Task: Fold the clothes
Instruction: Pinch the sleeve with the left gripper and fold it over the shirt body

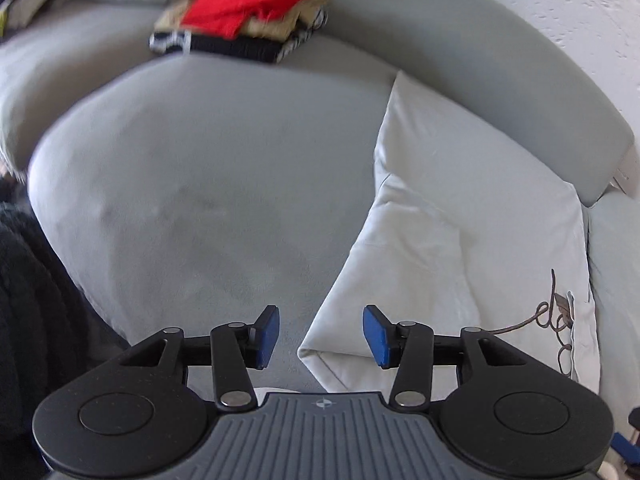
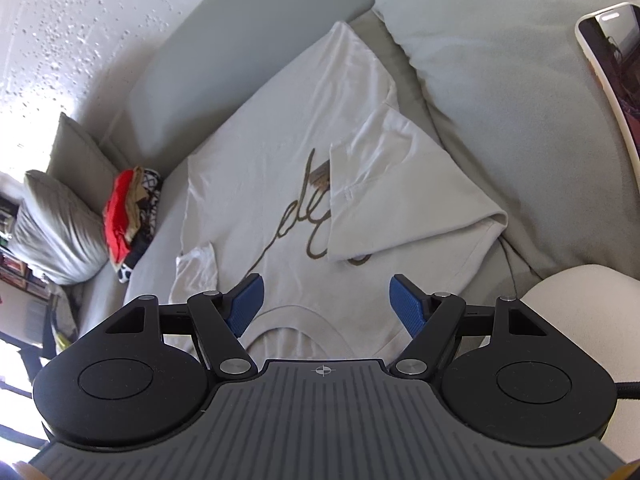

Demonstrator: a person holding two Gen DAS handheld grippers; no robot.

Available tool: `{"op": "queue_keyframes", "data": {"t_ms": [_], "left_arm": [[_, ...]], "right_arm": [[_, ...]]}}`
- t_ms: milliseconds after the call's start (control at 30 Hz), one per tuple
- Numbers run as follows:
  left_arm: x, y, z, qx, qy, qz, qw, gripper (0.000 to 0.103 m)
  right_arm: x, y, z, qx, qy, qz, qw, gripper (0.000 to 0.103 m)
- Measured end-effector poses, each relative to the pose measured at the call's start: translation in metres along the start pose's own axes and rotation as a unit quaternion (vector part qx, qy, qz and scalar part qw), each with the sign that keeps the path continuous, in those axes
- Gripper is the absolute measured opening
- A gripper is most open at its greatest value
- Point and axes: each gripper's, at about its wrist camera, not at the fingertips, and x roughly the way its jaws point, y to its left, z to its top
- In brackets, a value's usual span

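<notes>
A white T-shirt (image 2: pixel 276 136) with brown script lettering lies spread on the grey sofa seat, its right sleeve and side folded inward over the print. My right gripper (image 2: pixel 326 304) hovers open just above the shirt's neckline, nothing between its blue pads. In the left wrist view the same shirt (image 1: pixel 460 220) lies to the right, its corner reaching toward the pads. My left gripper (image 1: pixel 320 336) is open over the bare seat cushion (image 1: pixel 200 200), beside the shirt's edge.
A stack of folded clothes, red on top (image 1: pixel 248 4), sits at the far end of the sofa (image 2: pixel 128 216) beside a grey pillow (image 2: pixel 52 224). Back cushions (image 2: pixel 500 80) border the shirt. A phone (image 2: pixel 612 76) lies at right. Dark fabric (image 1: pixel 24 300) hangs at left.
</notes>
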Motion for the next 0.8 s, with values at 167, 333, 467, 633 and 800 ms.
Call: {"op": "queue_keyframes", "data": {"t_ms": [167,333,467,633,800], "left_arm": [[0.023,0.006,0.006,-0.012,0.028,-0.025,0.9992,0.042],[0.021,-0.004,0.002,0.019,0.027,-0.032,0.9989,0.032],[0.019,-0.010,-0.001,0.030,0.024,-0.035,0.9986,0.031],[0.022,-0.031,-0.005,0.072,0.019,-0.024,0.9969,0.031],[0.025,-0.048,-0.012,0.113,0.014,0.007,0.9934,0.002]], "right_arm": [[-0.010,0.004,-0.002,-0.011,-0.011,-0.005,1.000,0.077],[-0.001,0.004,-0.008,-0.005,0.007,-0.006,1.000,0.077],[0.004,0.008,-0.013,-0.017,0.018,-0.003,1.000,0.077],[0.004,0.008,-0.015,-0.020,0.022,-0.002,1.000,0.077],[0.005,0.005,-0.016,-0.016,0.024,-0.004,1.000,0.077]]}}
